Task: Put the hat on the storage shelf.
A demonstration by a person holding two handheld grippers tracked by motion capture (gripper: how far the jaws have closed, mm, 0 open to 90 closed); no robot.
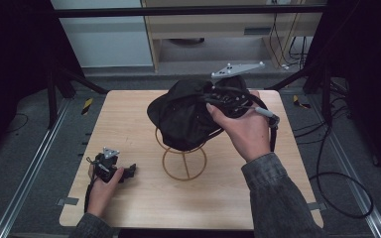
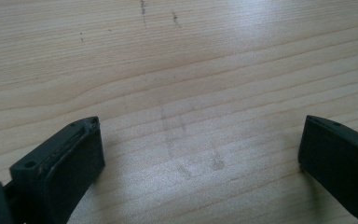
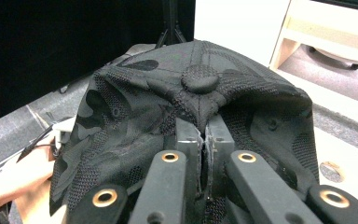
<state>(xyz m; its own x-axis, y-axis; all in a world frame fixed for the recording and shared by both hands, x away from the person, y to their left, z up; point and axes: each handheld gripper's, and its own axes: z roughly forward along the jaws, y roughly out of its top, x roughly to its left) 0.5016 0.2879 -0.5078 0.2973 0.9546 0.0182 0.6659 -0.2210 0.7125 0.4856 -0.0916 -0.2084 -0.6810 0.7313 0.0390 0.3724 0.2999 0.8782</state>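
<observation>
A black cap (image 1: 181,116) hangs over a golden wire stand (image 1: 184,161) at the table's middle. My right gripper (image 1: 223,96) is held above the table at the cap's right side and is shut on the cap's fabric. In the right gripper view the cap (image 3: 200,93) bulges up with its top button (image 3: 199,79) showing, and the jaws pinch a fold of cloth just below it. My left gripper (image 1: 129,171) rests low near the table's front left, open, with bare wood (image 2: 200,140) between its fingers (image 2: 60,163).
The wooden table (image 1: 129,124) has open room at left and front. The stand's round base (image 1: 184,166) lies flat on the table under the cap. A cable (image 1: 337,178) trails off the right edge to the floor. Shelving (image 1: 228,29) stands behind the table.
</observation>
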